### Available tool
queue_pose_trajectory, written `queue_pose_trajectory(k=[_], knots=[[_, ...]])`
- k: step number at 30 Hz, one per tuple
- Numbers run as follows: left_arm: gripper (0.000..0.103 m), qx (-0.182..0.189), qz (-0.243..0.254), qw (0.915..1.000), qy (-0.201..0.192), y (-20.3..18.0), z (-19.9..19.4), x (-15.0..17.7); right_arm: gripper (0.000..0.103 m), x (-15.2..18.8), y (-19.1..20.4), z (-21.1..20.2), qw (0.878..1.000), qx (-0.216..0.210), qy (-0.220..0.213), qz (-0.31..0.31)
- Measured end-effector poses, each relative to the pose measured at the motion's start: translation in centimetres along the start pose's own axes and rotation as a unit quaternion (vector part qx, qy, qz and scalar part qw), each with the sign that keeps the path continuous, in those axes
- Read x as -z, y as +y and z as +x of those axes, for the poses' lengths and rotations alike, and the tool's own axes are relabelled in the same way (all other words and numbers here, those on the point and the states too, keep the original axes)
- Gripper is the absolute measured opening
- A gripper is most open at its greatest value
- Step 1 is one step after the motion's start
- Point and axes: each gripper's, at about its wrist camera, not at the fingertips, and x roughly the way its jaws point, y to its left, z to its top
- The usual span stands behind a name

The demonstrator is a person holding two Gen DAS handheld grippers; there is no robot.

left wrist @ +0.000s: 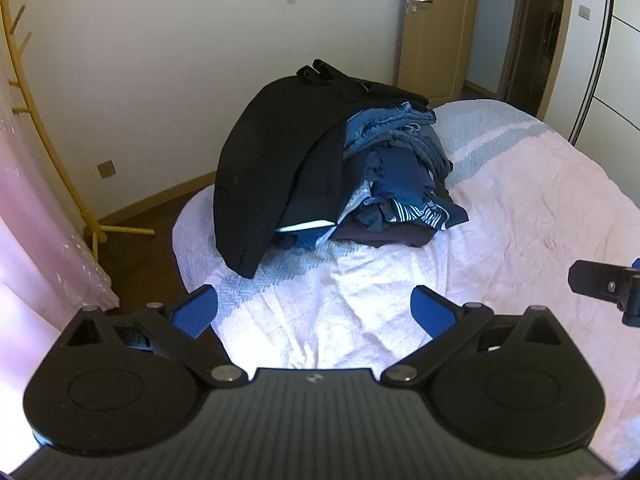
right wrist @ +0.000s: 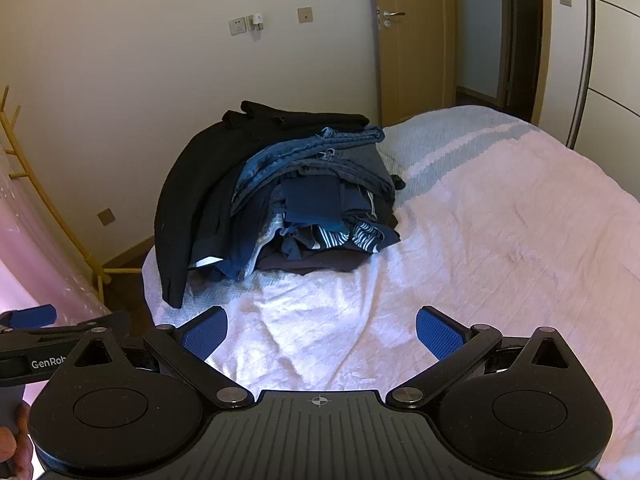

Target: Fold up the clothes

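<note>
A heap of dark clothes (left wrist: 360, 168) sits at the far corner of the bed, also in the right wrist view as a pile (right wrist: 304, 200). A black garment (left wrist: 272, 160) drapes over its left side and hangs down toward the bed's edge. Blue denim (right wrist: 312, 152) and a striped navy piece (right wrist: 364, 236) show in the stack. My left gripper (left wrist: 314, 312) is open over bare bedding, short of the heap. My right gripper (right wrist: 322, 338) is open too, with nothing between its blue pads (right wrist: 438, 336). Each gripper shows at the other view's edge.
The bed wears a wrinkled pale pink and white cover (left wrist: 520, 220) with grey-blue stripes. A yellow wooden rack (left wrist: 52, 152) and pink curtain (left wrist: 24, 240) stand left. A wooden door (left wrist: 432, 28) and a dark doorway lie beyond the bed. A hand (right wrist: 16, 448) shows at bottom left.
</note>
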Motion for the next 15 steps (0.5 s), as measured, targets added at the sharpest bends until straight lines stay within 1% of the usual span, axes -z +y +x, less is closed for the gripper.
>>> queue_pose_trajectory(k=[5, 10, 14, 15], knots=[[0.098, 0.02, -0.002, 0.9998, -0.003, 0.0, -0.1, 0.6, 0.103, 0.1, -0.3, 0.1, 1.0, 0.001, 0.003, 0.001], [0.098, 0.04, -0.004, 0.9992, -0.007, 0.0, -0.1, 1.2, 0.103, -0.2, -0.4, 0.4, 1.0, 0.001, 0.005, 0.0], [0.098, 0.051, -0.011, 0.9986, 0.007, 0.2, 0.8, 0.7, 0.103, -0.2, 0.1, 0.2, 1.0, 0.001, 0.005, -0.001], [0.098, 0.054, -0.012, 0.9985, 0.005, 0.3, 0.7, 0.8, 0.103, -0.2, 0.2, 0.1, 1.0, 0.001, 0.005, -0.001]])
